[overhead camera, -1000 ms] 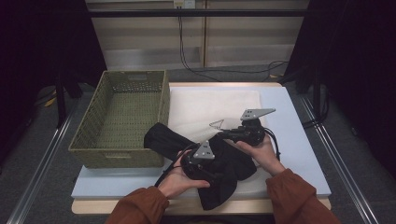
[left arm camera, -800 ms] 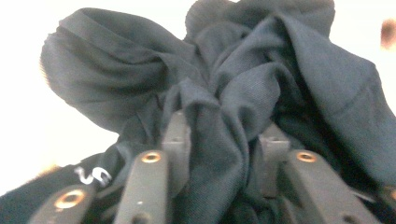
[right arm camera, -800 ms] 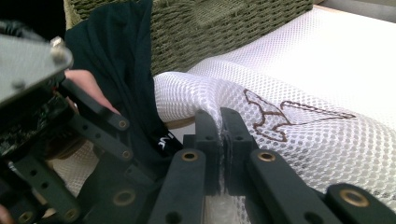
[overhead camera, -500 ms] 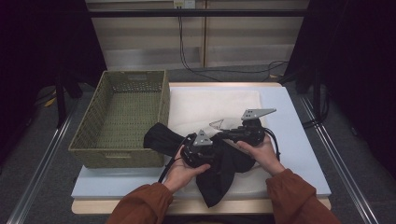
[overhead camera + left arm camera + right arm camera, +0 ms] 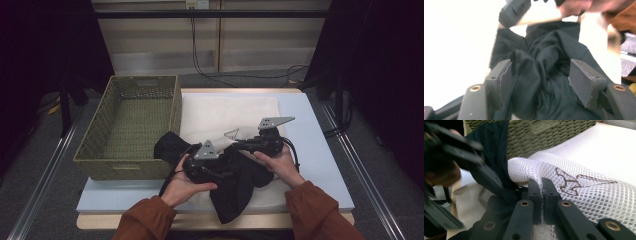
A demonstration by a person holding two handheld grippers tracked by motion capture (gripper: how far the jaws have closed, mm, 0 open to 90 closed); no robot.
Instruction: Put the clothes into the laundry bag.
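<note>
A black garment lies bunched at the table's near edge, partly on a white mesh laundry bag. My left gripper points right into the cloth. In the left gripper view its jaws have just been opening and stand wide around the folds of the garment, with the left gripper not pressing them. My right gripper points left and is shut on the bag's raised edge. In the right gripper view the right gripper pinches the mesh bag just beside the black garment.
A woven green basket stands on the left of the table, close to the garment, and its wall rises behind the bag. The pale blue table top is bare at the right. Cables run along the floor at the back.
My left hand has lifted and shifted right toward the right gripper, dragging the black garment with it. The right gripper has kept still on the mesh edge.
</note>
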